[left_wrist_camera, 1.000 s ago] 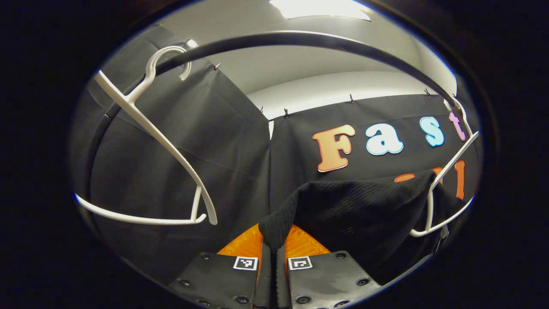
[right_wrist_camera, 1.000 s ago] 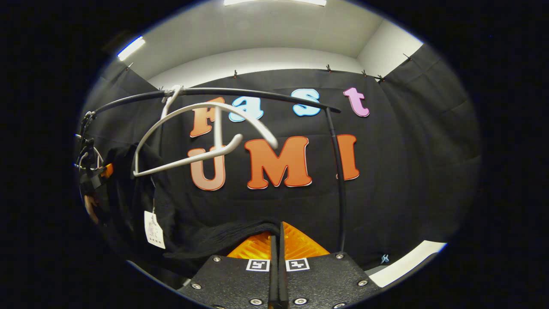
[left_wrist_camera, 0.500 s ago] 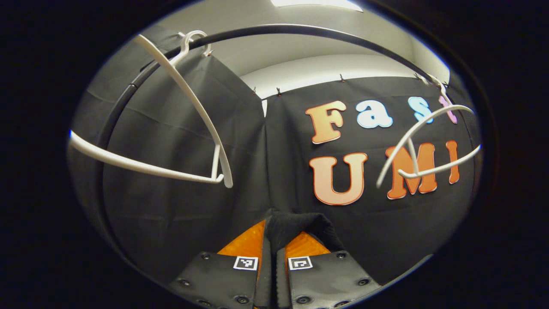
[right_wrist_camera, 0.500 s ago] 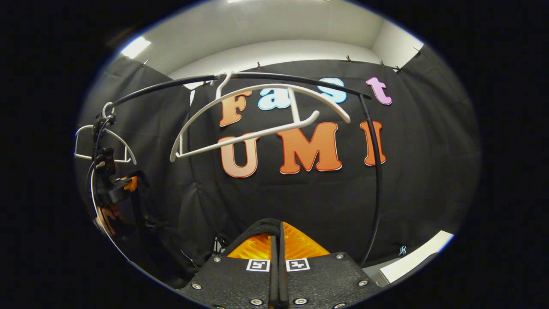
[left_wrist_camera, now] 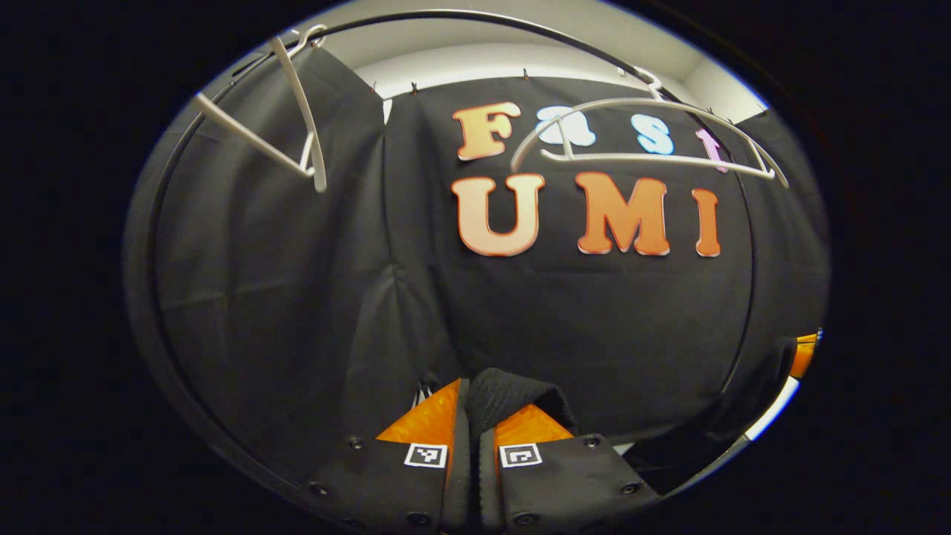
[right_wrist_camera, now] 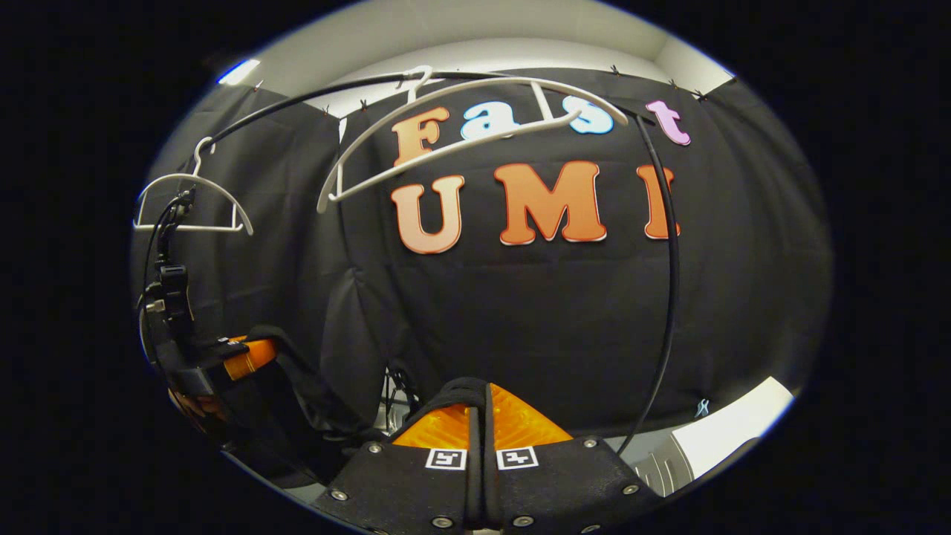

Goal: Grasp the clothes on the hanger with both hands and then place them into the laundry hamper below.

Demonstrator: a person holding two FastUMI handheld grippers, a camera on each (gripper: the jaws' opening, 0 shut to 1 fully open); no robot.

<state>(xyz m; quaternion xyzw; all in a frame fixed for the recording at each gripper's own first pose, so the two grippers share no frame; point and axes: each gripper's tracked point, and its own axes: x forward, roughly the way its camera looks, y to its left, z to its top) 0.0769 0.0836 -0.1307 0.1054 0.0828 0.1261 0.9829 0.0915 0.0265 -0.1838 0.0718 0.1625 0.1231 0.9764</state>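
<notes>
the black curved rail arches over the booth in the right gripper view, running along the top and bending down the right side in front of the black cloth wall; in the left gripper view the same rail sweeps around the left edge. two white hangers hang bare from it: in the right gripper view the nearer hanger tilts under the top of the rail, and the farther hanger hangs level at the left end. in the left gripper view one hanger hangs steeply tilted at the upper left and the other hanger lies nearly level at the upper right. the black clothes are off the hangers and held low in front of the wall, a knitted fold bunched between the fingers of the left gripper, whose jaws are closed tight on it. in the right gripper view another edge of the clothes drapes over the fingers of the right gripper, pinched in its narrow closed jaws, with the cloth trailing down to the left. the left gripper also shows at the left of that view, with dark cloth hanging beneath it. a pale strip of the room shows low on the right beyond the wall.
</notes>
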